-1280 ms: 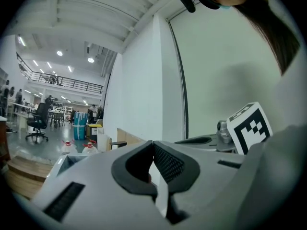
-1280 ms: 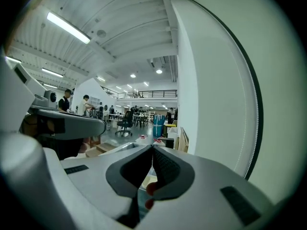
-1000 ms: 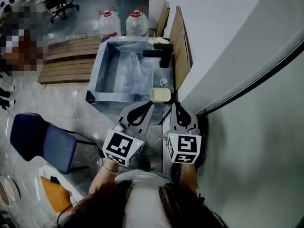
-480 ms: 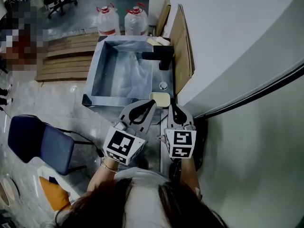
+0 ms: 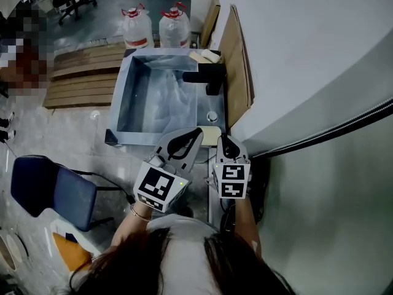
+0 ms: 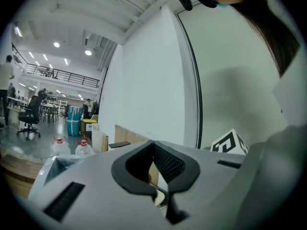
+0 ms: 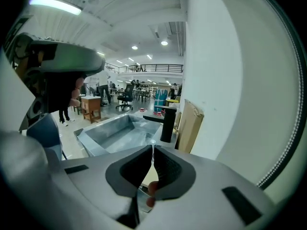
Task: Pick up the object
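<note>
A pale yellow bar (image 5: 210, 135) lies on the near right corner of the steel sink's ledge (image 5: 161, 140), mostly covered by my two grippers. My left gripper (image 5: 198, 130) is shut, its tips over the bar's left edge. On the bar's right edge sits my right gripper (image 5: 221, 137), also shut. Neither holds anything. In the left gripper view the jaws (image 6: 153, 143) meet at the tip. The right gripper view shows its jaws (image 7: 152, 147) closed, with a sliver of the cream bar (image 7: 146, 176) below them.
The sink basin (image 5: 123, 97) has a black faucet (image 5: 209, 77) on its right ledge. A cardboard sheet (image 5: 236, 66) leans on the white wall to the right. Two water bottles (image 5: 136, 26) stand beyond the sink, a wooden pallet (image 5: 80, 78) and a blue chair (image 5: 46, 186) at left.
Both grippers have moved forward to the bar: it lay just ahead of their tips, and now the tips flank and partly cover it.
</note>
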The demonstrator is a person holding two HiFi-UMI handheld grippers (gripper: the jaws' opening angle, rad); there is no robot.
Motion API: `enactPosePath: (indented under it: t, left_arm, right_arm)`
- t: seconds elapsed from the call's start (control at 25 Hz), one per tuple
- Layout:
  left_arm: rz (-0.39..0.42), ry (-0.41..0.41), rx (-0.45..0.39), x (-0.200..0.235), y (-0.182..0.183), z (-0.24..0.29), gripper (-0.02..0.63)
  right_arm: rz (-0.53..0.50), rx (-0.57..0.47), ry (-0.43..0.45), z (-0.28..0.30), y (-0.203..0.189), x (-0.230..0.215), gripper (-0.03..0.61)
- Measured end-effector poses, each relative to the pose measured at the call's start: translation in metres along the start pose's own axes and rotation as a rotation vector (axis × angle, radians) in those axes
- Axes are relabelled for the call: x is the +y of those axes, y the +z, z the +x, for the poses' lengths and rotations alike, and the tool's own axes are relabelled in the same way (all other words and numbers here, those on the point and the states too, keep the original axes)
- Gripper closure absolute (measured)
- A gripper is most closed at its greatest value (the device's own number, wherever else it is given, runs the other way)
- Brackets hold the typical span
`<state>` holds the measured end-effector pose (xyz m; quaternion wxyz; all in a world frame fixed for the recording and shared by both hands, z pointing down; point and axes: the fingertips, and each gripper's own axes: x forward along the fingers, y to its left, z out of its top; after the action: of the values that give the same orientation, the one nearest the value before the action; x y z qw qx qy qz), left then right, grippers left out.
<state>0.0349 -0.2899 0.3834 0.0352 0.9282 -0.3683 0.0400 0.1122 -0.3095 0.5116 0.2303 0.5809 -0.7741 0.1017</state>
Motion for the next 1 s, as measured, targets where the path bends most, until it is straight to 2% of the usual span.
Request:
enactPosePath:
  t: [0.44, 1.0]
  left_arm:
    - [-0.006, -0.030, 0.025, 0.019, -0.007, 0.018, 0.606]
    - [-0.022, -0.049, 0.074, 0.038, -0.027, 0.036, 0.605]
  right_arm:
    - [-0.003, 0.123, 0.015, 0.038, -0.028, -0.005, 0.544]
    - [0.059, 0.215, -0.003, 0.076, -0.063, -0.013, 0.492]
